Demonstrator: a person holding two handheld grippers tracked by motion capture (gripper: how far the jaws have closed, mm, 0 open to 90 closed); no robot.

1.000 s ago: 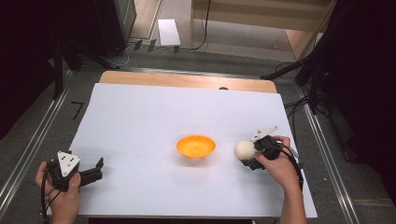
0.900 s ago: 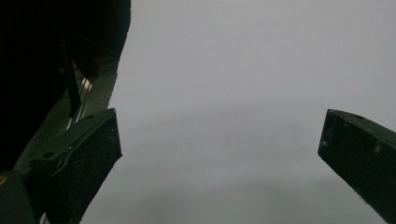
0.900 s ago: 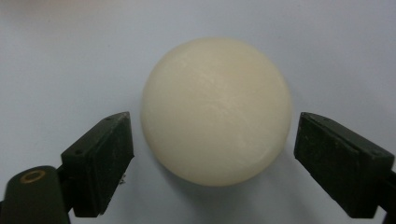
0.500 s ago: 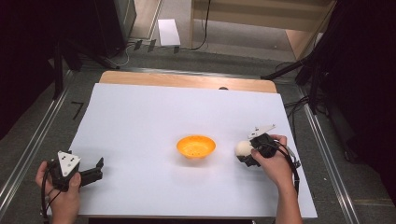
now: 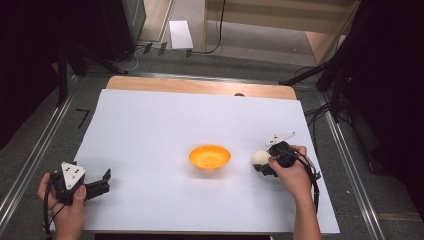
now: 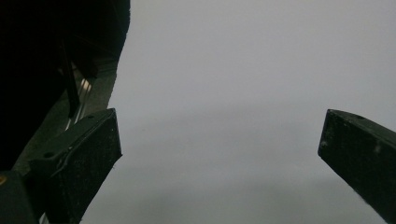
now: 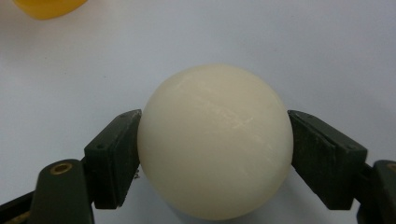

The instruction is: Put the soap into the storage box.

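Ball: I had the cream ball [image 7: 215,140] pinched in my right hand-held gripper [image 5: 264,164], just right of the orange bowl [image 5: 210,157].
Left hand-held gripper [image 5: 100,182]: jaws apart over the white worktop [image 5: 150,125], bottom-left.

You have a plain white sheet [image 5: 150,140] covering the table, with a strip of light wood tabletop [image 5: 200,86] showing along its far edge. Near the middle sits an orange bowl [image 5: 210,156] with faint pale speckles inside. Just right of it, your right gripper [image 5: 263,165], black, holds a cream-white ball [image 7: 215,140], smooth and unpatterned. At the near left, your left gripper [image 5: 103,181] is black too, topped by a grey plate [image 5: 72,174] with small dark dots. The floor around is grey.
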